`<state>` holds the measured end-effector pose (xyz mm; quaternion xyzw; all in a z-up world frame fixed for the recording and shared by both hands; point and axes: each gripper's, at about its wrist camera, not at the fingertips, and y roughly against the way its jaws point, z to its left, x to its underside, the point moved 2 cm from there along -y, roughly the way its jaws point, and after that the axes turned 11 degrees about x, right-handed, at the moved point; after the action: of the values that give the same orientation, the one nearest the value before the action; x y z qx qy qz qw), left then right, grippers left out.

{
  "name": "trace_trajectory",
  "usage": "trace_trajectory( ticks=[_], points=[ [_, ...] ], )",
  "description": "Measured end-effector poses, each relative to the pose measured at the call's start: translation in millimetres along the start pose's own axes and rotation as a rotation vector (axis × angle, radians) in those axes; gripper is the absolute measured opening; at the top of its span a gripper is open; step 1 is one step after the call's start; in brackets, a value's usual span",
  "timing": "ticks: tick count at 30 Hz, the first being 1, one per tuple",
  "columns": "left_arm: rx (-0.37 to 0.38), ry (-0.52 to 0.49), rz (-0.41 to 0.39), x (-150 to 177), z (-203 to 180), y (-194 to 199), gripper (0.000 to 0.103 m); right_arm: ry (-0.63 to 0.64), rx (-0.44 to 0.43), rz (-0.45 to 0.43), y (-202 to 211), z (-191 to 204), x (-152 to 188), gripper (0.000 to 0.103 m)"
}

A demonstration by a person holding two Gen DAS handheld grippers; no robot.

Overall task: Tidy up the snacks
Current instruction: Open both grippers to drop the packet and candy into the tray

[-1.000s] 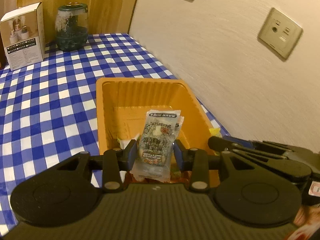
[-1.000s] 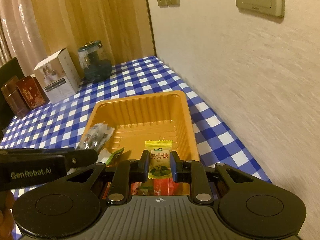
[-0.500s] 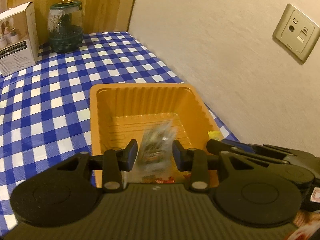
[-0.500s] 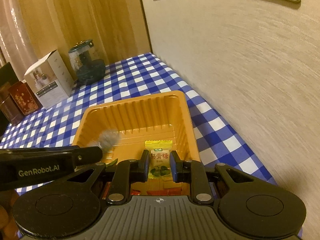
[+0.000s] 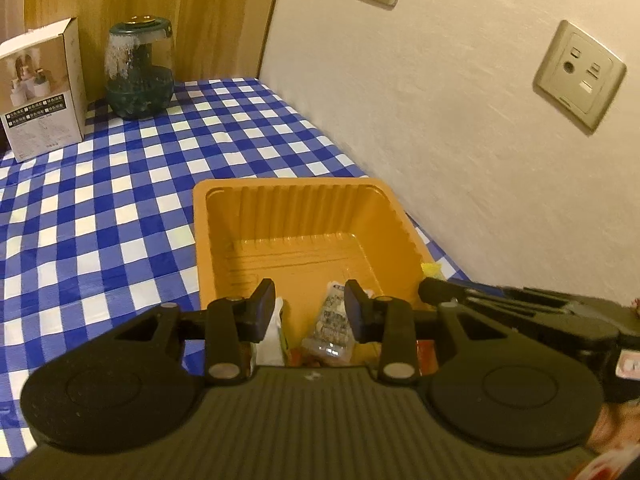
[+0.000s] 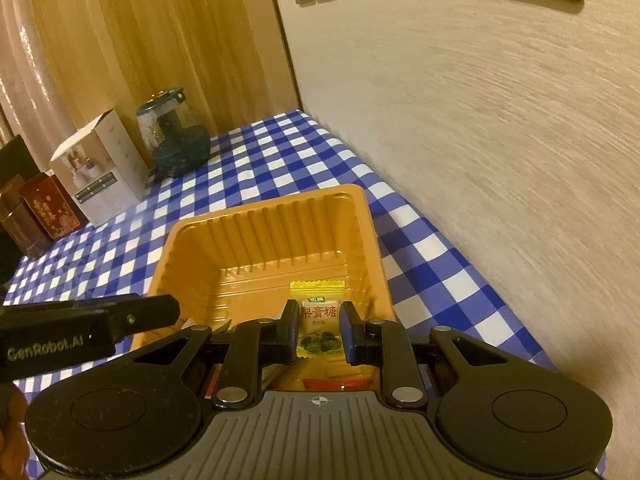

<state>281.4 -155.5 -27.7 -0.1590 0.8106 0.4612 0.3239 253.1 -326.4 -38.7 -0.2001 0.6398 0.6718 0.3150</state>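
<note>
The left gripper [image 5: 310, 306] has its jaws apart with nothing between them; a clear packet [image 5: 331, 326] lies below in the near end of the orange tray [image 5: 304, 196], leaning toward the right finger but not pinched, which fits a snack let go over the tray so that it lands inside. The right gripper [image 6: 319, 330] has its jaws closed on a yellow candy [image 6: 318, 326], pinched at its two side edges with the printed face up and the crimped top edge poking forward, a hold that keeps the flat wrapper level and, I judge, ready to be dropped into the same tray. That candy hangs over the tray's near right part, above the floor and not resting on it as far as I can tell. More wrappers, white, red and orange, crowd the tray's near edge under both tools, so the snacks are being gathered at this end while the far half is bare. The tray sits on a blue checked cloth [image 5: 120, 184], close to the wall [image 5: 440, 120], probably so both hands can reach it. Farther back, well apart, stand a jar [image 5: 138, 76] and a white box [image 5: 42, 88], taking no part.
</note>
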Motion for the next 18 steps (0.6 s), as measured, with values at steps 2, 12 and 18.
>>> trace_trajectory(
  ticks=[2,12,18],
  points=[
    [-0.009,-0.013,0.005,3,-2,3,0.033,0.005,-0.002,0.001,2,2,1,0.022],
    [-0.02,-0.021,0.031,15,2,7,0.035,0.012,-0.018,0.013,2,9,3,0.022],
    [-0.025,-0.021,0.026,15,7,8,0.036,-0.023,-0.035,0.023,-5,10,1,0.022]
  ],
)
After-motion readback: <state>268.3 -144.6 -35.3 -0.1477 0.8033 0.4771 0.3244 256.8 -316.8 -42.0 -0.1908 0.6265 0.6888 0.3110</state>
